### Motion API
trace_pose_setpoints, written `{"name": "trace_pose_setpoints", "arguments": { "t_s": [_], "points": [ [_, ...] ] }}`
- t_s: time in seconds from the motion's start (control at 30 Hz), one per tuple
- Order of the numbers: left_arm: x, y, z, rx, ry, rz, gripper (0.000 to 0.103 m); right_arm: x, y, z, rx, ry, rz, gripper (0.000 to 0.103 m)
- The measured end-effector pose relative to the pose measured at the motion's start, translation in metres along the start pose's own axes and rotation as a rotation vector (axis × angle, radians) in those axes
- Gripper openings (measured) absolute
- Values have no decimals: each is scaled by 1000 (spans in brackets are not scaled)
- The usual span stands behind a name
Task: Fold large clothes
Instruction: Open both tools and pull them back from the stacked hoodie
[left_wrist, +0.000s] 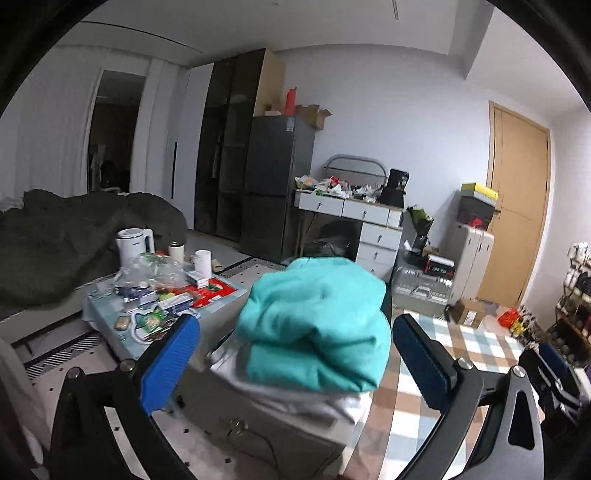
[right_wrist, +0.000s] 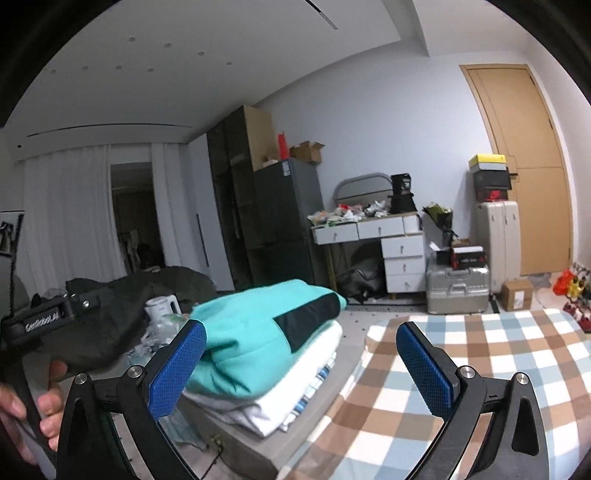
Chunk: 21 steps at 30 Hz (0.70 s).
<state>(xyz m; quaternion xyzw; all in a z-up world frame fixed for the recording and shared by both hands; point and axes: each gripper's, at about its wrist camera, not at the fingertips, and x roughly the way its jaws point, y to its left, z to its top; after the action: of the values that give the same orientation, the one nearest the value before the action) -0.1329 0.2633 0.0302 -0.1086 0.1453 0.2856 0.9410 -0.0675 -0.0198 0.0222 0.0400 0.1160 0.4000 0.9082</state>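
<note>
Right wrist view: a teal garment (right_wrist: 258, 339) lies folded on top of a stack of white folded clothes (right_wrist: 295, 391) on a grey storage box (right_wrist: 243, 450), beside the checked blanket (right_wrist: 480, 369) of the bed. Both the right hand-held gripper (right_wrist: 301, 365) and the left hand-held gripper (left_wrist: 295, 354) are released, jaws wide, grasping nothing. Behind stand a cluttered table (left_wrist: 110, 310), a fridge (right_wrist: 284, 221) and a wooden door (right_wrist: 524, 166).

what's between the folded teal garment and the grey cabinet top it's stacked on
Folded white clothes lie between the folded teal garment and the grey cabinet top, clearest in the right wrist view.
</note>
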Motion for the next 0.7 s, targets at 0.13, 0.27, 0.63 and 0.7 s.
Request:
{"name": "trace_pose_setpoints", "arguments": {
  "t_s": [0.13,0.27,0.63,0.7],
  "points": [
    [-13,-8,-8,51,18,45,102,-21,6,-6,21,4,-30,103],
    [-20,-15,-16,101,11,66,102,-40,20,-15,-38,-40,-65,103],
    [-27,-23,-31,105,4,53,102,-56,36,-24,-80,-110,-99,103],
    [-29,-24,-31,100,5,40,102,-57,36,-25,-82,-115,-112,103]
  ]
}}
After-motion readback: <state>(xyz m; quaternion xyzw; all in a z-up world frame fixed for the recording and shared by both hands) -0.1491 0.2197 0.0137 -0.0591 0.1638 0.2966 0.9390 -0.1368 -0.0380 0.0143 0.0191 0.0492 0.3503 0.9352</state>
